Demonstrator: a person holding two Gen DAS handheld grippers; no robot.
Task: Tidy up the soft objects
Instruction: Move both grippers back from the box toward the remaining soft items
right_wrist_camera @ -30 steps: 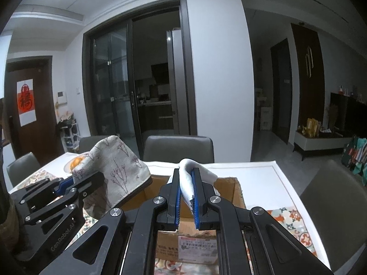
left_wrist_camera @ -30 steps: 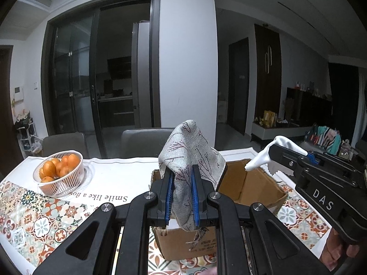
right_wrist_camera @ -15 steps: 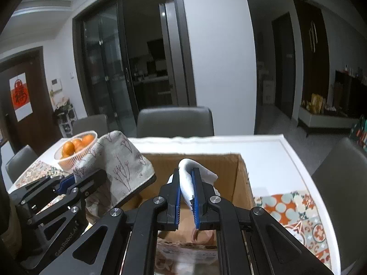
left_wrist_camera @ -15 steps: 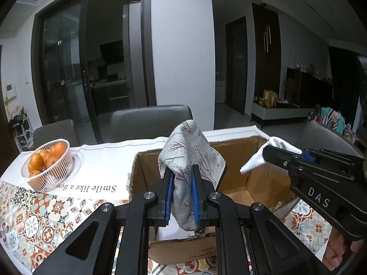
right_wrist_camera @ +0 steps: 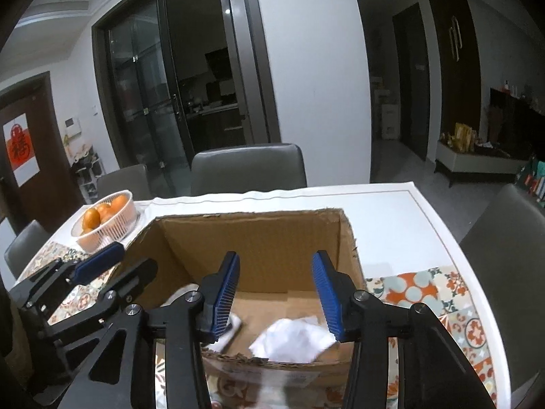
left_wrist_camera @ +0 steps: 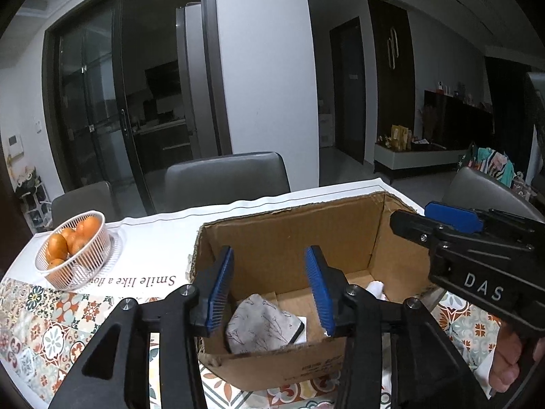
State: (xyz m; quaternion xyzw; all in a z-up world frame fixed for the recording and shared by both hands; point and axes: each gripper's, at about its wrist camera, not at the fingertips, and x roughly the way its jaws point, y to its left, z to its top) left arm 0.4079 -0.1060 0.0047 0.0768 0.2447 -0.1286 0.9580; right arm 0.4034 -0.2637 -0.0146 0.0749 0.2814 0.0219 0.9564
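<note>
Left gripper: the black two-finger left gripper (left_wrist_camera: 269,293) with blue ribbed pads hangs over the near edge of the box; its jaws are opening and stand apart with nothing between the pads.
Right gripper: the black two-finger right gripper (right_wrist_camera: 276,294) with blue ribbed pads hangs over the same box, to the right of the left one; its jaws are opening, and no cloth touches the pads.
Box: the open brown cardboard box (left_wrist_camera: 293,235) stands on the table with its top flaps gone or folded away, so its inside is plain to see.
Grey cloth: the grey fabric piece printed with thin branch sprigs (left_wrist_camera: 262,327) lies on the box floor, at the near left corner, below the left gripper's pads and free of them.
White cloth: the crumpled white soft cloth (right_wrist_camera: 293,339) lies on the box floor below the right gripper, slightly blurred.
Table: the table with a white runner and a patterned tile-print cover (left_wrist_camera: 37,323) carries the box.
Fruit basket: the white slatted plastic basket of oranges (left_wrist_camera: 73,255) sits to the left of the box, well apart from it.
Hand: fingers of the person's right hand (left_wrist_camera: 507,364) wrap the right gripper's handle.
</note>
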